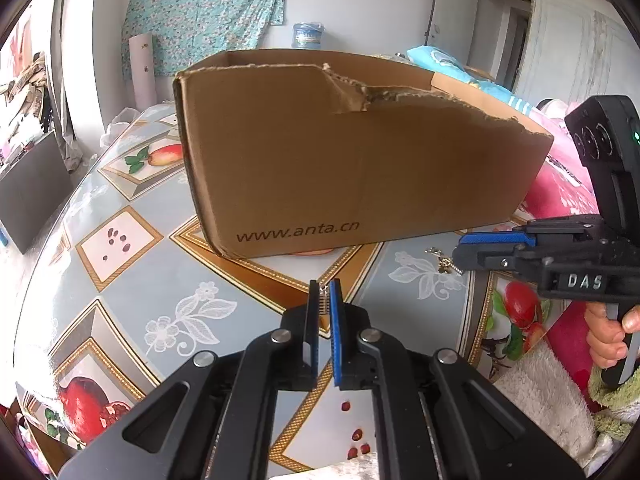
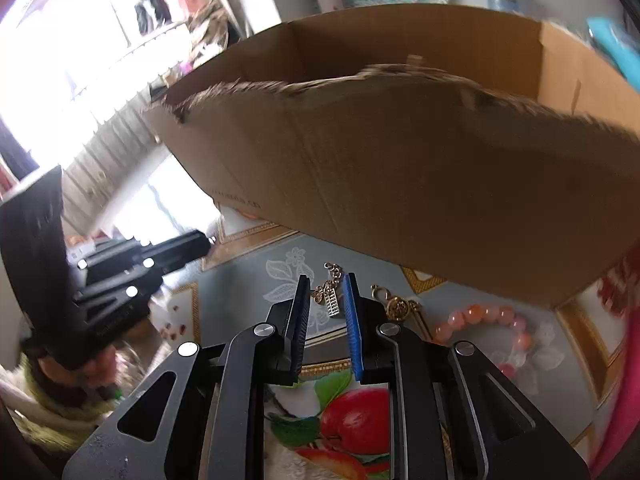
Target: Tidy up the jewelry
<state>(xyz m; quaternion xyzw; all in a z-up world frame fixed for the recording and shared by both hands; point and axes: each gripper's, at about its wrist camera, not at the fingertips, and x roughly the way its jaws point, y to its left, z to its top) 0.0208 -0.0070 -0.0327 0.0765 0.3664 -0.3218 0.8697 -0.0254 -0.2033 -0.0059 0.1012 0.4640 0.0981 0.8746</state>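
An open brown cardboard box point(image 1: 352, 168) stands on the patterned table; it fills the upper right wrist view point(image 2: 440, 184). My left gripper point(image 1: 325, 294) hovers before the box, its jaws nearly closed on a small silvery piece of jewelry point(image 1: 323, 290). My right gripper point(image 2: 327, 292) is open above a gold chain with a ladder-shaped charm point(image 2: 331, 300) lying on the table. A gold round pendant point(image 2: 398, 307) and a pink bead bracelet point(image 2: 486, 320) lie to its right. In the left wrist view the right gripper point(image 1: 460, 254) hangs over the gold chain point(image 1: 440, 260).
The table point(image 1: 132, 248) has a blue-grey cloth with fruit and flower prints. A pink cloth point(image 1: 556, 188) lies right of the box. A fluffy white towel point(image 1: 536, 396) sits at the near right edge. A dark screen point(image 1: 32, 188) stands off the table's left.
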